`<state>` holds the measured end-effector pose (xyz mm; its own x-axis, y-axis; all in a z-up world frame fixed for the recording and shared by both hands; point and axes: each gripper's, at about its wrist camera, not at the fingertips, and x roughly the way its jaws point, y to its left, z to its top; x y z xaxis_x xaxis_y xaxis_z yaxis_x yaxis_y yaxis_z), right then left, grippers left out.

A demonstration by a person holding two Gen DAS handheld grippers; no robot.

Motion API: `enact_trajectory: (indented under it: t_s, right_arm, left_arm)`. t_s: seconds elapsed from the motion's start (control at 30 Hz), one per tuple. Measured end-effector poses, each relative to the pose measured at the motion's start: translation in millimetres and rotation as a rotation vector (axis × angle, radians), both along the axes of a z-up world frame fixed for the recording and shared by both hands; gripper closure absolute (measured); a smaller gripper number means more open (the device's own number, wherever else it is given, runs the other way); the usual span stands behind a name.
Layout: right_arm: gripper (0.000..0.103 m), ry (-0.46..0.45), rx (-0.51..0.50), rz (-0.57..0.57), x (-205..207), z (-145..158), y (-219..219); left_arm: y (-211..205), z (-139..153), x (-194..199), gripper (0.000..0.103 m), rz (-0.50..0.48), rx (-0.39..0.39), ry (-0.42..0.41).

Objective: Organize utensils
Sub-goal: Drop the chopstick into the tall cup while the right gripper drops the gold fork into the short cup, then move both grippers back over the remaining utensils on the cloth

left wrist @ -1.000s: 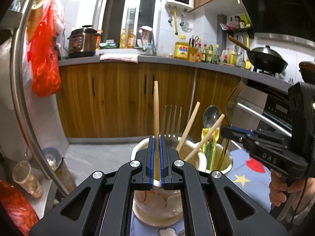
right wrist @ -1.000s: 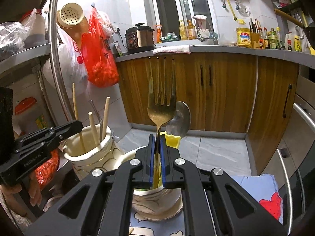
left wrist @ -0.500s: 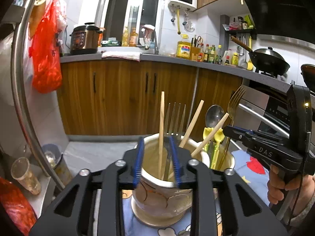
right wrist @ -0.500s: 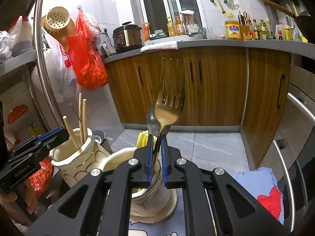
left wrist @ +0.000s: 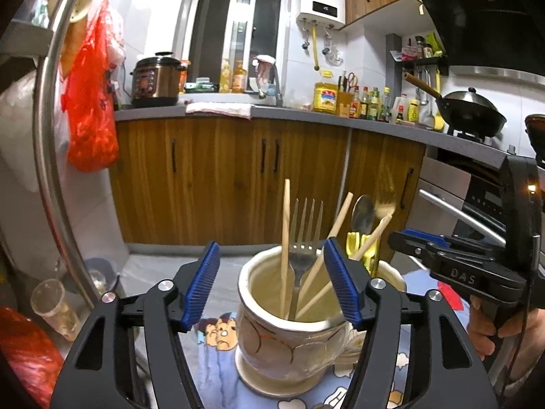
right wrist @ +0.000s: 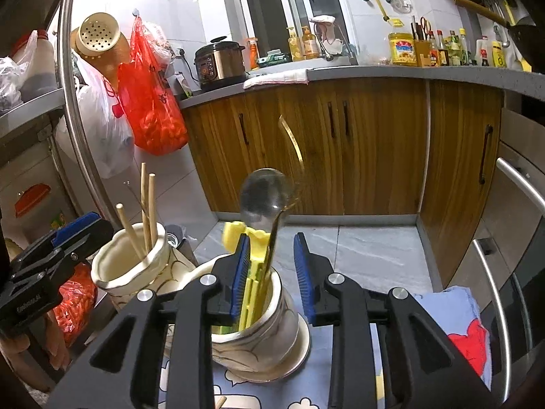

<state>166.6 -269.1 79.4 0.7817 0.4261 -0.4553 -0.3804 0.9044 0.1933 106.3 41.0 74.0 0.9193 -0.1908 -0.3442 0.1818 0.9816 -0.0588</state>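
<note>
On the left, the left tool (left wrist: 272,283) is seen with its jaws opening, spread on either side of a cream holder (left wrist: 289,334); nothing is pressed by its blue pads (left wrist: 201,286). Inside that holder three wooden chopsticks (left wrist: 284,238) and a silver fork (left wrist: 303,238) are stood, tips up, leaning against the rim. A release of a chopstick is judged to be finished here.

Further right, a second cream holder (right wrist: 262,334) is stood just beside the first on a patterned cloth (right wrist: 456,320) spread over the surface. Yellow utensils (right wrist: 253,262), a spoon (right wrist: 264,197) and a gold fork (right wrist: 291,156) are carried in it (the fork is blurred, so its exact lean cannot be told). The right tool (right wrist: 270,272) is held over this holder with its jaws opening, the gold handle between them but no longer pinched.

Sorting is judged to be well along: both holders are filled by kind. One wooden stick end (right wrist: 219,400) is glimpsed on the cloth at the lower edge, so a little may be left.
</note>
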Motion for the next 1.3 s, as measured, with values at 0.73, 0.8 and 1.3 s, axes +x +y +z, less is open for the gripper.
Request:
enact_trajectory:
  t_s: [0.73,0.8,1.3]
  right_arm:
    - [0.005,0.165,0.019,-0.018,-84,-8,-25]
    - [0.005,0.202,0.0,-0.005,-84,-23,-22]
    - [0.007,0.288,-0.148,0.124,-87,-70,-3]
  left_arm:
    - [-6,-7,-71,0.008,0.054,-0.014,0.178]
    - [-6,-16,-73,0.008,0.053,-0.004,0.195]
    - [13,-76,-63,0.008,0.026,-0.033,0.404]
